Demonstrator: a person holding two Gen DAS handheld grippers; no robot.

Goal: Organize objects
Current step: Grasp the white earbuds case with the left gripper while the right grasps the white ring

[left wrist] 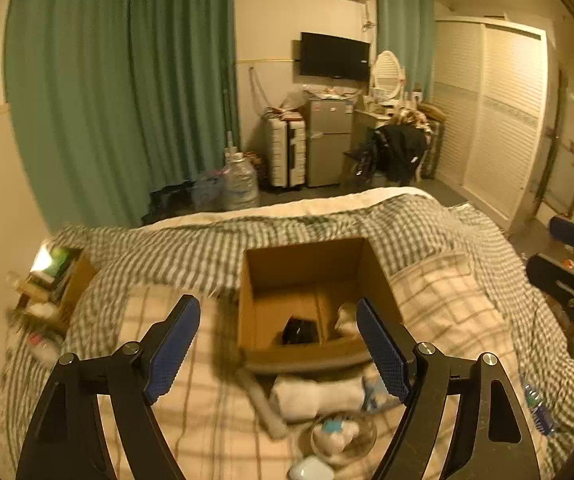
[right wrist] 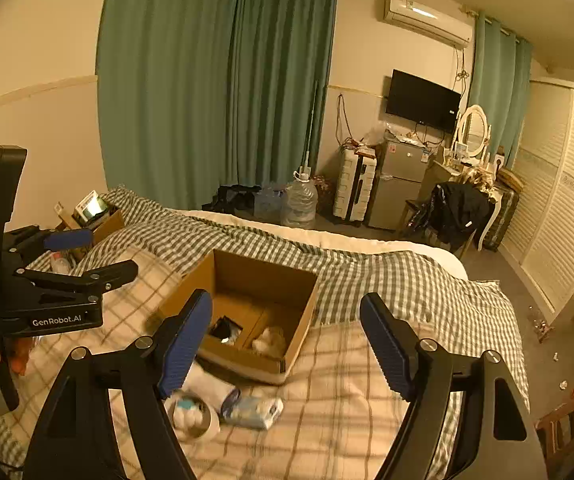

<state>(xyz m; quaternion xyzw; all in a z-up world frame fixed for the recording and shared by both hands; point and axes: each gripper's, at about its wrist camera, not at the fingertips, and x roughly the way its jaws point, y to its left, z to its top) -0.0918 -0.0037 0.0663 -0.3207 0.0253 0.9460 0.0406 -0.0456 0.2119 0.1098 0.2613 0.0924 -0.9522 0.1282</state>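
An open cardboard box [left wrist: 307,276] [right wrist: 255,280] sits on the bed. Inside lie a black object [left wrist: 299,330] [right wrist: 225,330] and a white fluffy thing [left wrist: 345,316] [right wrist: 269,340]. In front of the box lie a rolled white towel [left wrist: 315,396] [right wrist: 207,388], a blue-white packet [right wrist: 253,410], a clear bowl of small items [left wrist: 343,436] [right wrist: 193,416] and a small white object [left wrist: 311,470]. My left gripper [left wrist: 279,344] [right wrist: 87,252] is open and empty above the towel. My right gripper [right wrist: 287,344] is open and empty, right of the left one.
The bed has a plaid blanket [right wrist: 347,400] and checked duvet [left wrist: 207,248]. A small box of clutter [left wrist: 59,276] sits at the bed's left edge. Beyond the bed are a water jug [left wrist: 241,182], suitcase [left wrist: 287,152], fridge [left wrist: 329,140] and wardrobe [left wrist: 495,120].
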